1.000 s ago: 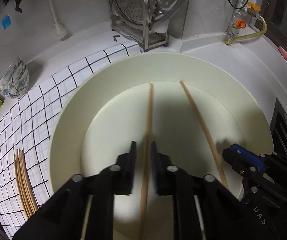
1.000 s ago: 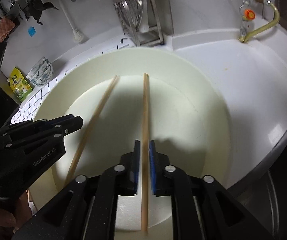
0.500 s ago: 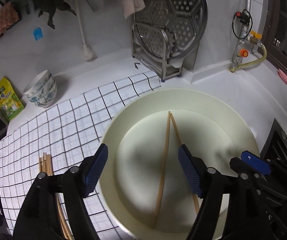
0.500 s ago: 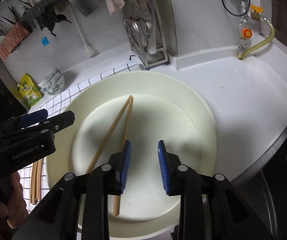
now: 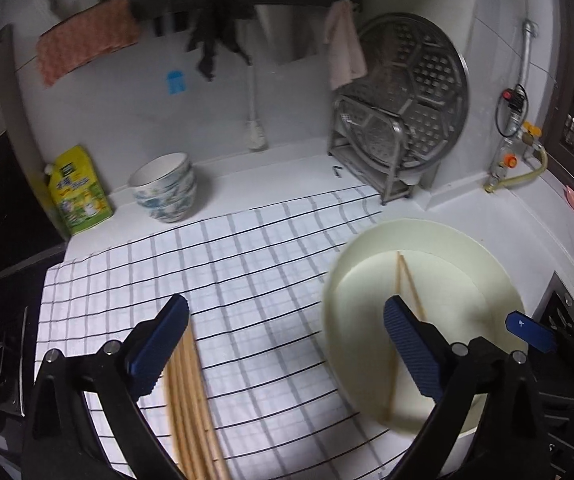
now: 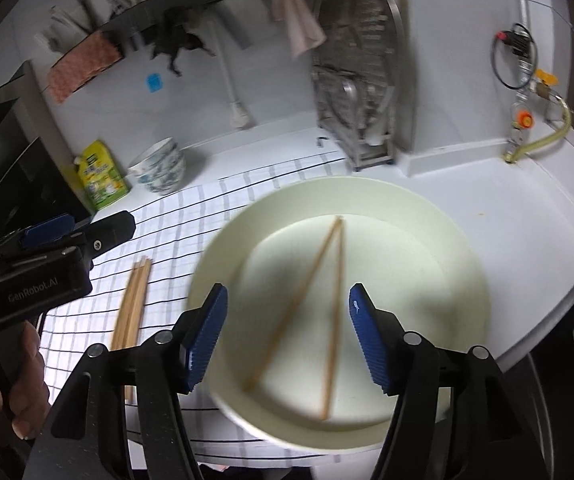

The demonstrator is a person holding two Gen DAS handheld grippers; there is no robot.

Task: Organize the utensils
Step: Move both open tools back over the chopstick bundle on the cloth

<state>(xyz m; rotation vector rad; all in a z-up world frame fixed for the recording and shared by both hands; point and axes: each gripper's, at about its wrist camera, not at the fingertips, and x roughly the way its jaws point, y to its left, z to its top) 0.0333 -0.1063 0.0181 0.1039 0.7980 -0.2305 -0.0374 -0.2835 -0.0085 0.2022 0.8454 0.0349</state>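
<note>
Both of my grippers hang above the counter with nothing in them: my left gripper (image 5: 285, 344) has its jaws spread wide over the checked cloth (image 5: 247, 264), and my right gripper (image 6: 289, 334) is likewise wide apart, held over the cream plate (image 6: 459, 264). Two wooden chopsticks (image 6: 319, 300) lie loose on that plate, their far tips touching or nearly so and their near ends splayed well apart, so they make a narrow V rather than a neat pair. To the left, on the cloth, a bundle of chopsticks (image 6: 133, 300) lies roughly parallel, the sticks side by side; through my left camera the same bundle (image 5: 191, 408) runs under my left finger, though motion blur keeps me from counting the sticks. I judge the job partly done: two sticks are on the plate, but they could use straightening, and the bundle on the cloth looks to be what remains to sort. Farther back, a stack of patterned bowls (image 5: 165, 188) and a yellow refill pouch (image 5: 79, 192) stand by the wall, with a perforated steamer tray (image 5: 407, 96) propped upright in a metal rack on the far right.
</note>
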